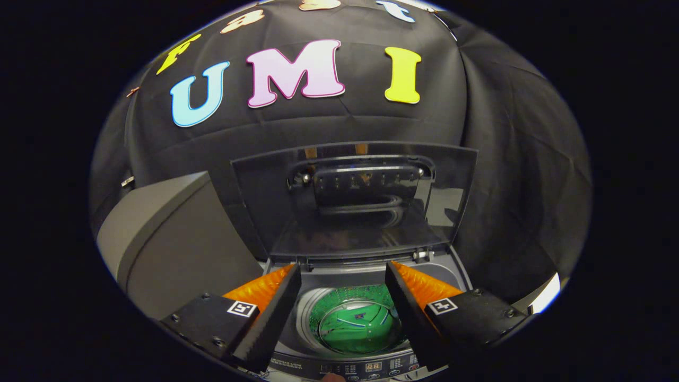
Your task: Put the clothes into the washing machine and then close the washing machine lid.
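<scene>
Square black-and-white coded marker [242,308] on the left finger mount of the gripper [343,266], twin marker [441,306] on the right mount, no letters on either; fingers spread wide apart over the washing machine [453,275]. Tiny white print and a lit display on its control panel [366,367], too small and blurred to make out.

**Clearance around the open drum**

Fingers [344,297] spread wide apart, gripping nothing; the gap between them looks straight down into the washing machine [451,276] drum mouth, unobstructed. Green clothes [354,329] lie at the drum bottom, well below the rim. Beyond the fingers the lid [353,196] stands raised, nearly upright, blocking passage rearward. A grey cabinet [175,244] stands close beside the left finger, limiting room there. Right of the right finger: open space up to the cloth wall.
</scene>
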